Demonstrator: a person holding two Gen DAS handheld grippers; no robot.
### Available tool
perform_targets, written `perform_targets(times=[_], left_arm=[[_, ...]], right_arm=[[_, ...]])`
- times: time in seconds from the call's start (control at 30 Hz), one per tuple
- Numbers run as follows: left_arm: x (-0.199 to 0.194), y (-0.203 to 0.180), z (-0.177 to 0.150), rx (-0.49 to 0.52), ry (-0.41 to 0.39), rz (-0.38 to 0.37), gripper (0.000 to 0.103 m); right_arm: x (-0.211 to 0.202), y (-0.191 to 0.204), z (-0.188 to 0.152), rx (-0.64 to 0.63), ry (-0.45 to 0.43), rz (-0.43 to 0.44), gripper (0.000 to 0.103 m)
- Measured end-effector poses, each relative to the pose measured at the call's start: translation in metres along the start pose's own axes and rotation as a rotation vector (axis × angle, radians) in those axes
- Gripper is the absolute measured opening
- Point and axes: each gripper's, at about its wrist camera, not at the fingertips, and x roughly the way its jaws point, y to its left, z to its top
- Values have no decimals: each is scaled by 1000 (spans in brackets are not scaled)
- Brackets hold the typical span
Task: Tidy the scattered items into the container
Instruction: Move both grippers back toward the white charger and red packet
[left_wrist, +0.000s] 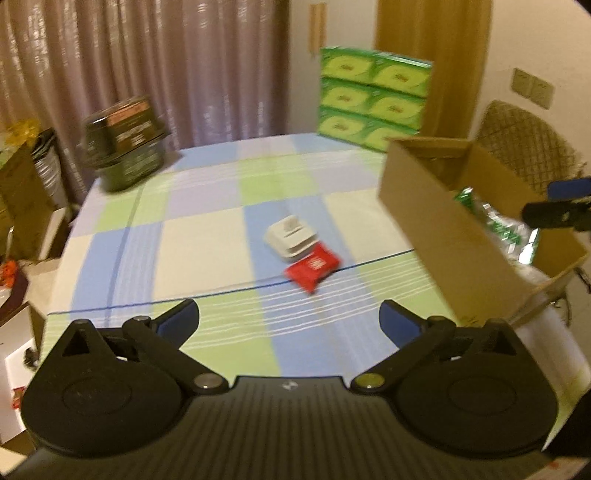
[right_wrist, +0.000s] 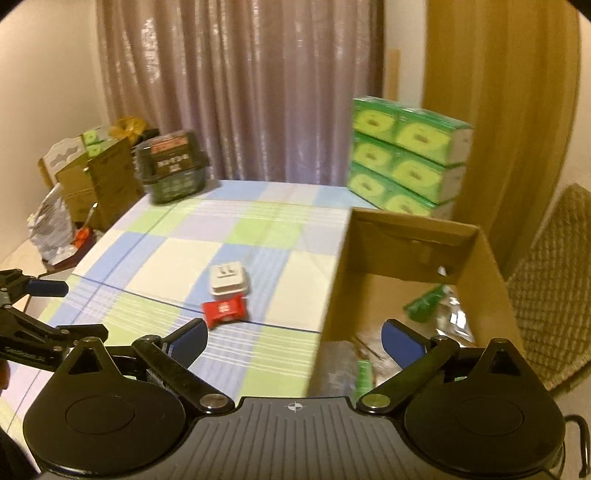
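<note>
**Two items left on the counter, both hand-held grippers spread wide and empty**

Two loose things lie on the counter (left_wrist: 207, 229), which wears a checked cloth of blue, green and cream squares: one white square plug adapter (left_wrist: 290, 236) and one flat red foil packet (left_wrist: 312, 266). The two touch, the red packet overlapping the adapter's near edge. One open brown cardboard box (left_wrist: 439, 236) stands at the counter's right edge; inside it lie green-printed packets (right_wrist: 424, 302) and clear wrappers, too jumbled to count.

The left hand-held gripper (left_wrist: 289, 319) hangs above the near part of the counter with its blue-padded jaws wide apart and nothing between them. The adapter and packet lie ahead of it, slightly right of its centre line and well apart from its fingertips. The right hand-held gripper (right_wrist: 293, 338) is likewise spread wide with nothing gripped; its left finger is over the cloth, its right finger over the box's interior, so the box's near left wall runs between them. From this gripper the two loose items lie ahead and to the left, near its left fingertip.

At the far edge stand one stack of six green tissue packs (right_wrist: 406, 155) and one dark rectangular tub with a red label (right_wrist: 171, 166), both clear of the path. A woven chair (right_wrist: 554, 280) sits beyond the box.
</note>
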Motion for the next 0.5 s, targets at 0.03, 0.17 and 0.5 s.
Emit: perform_targets(times=[0.03, 0.17, 0.5], left_arm=[[1, 6, -2, -1, 4, 11, 102], [6, 28, -10, -11, 19, 32, 102], [36, 70, -17, -25, 50, 51, 102]], right_arm=[[3, 4, 1, -5, 1, 8, 99], [16, 27, 7, -36, 3, 45, 99], [66, 72, 4, -125, 44, 108, 99]])
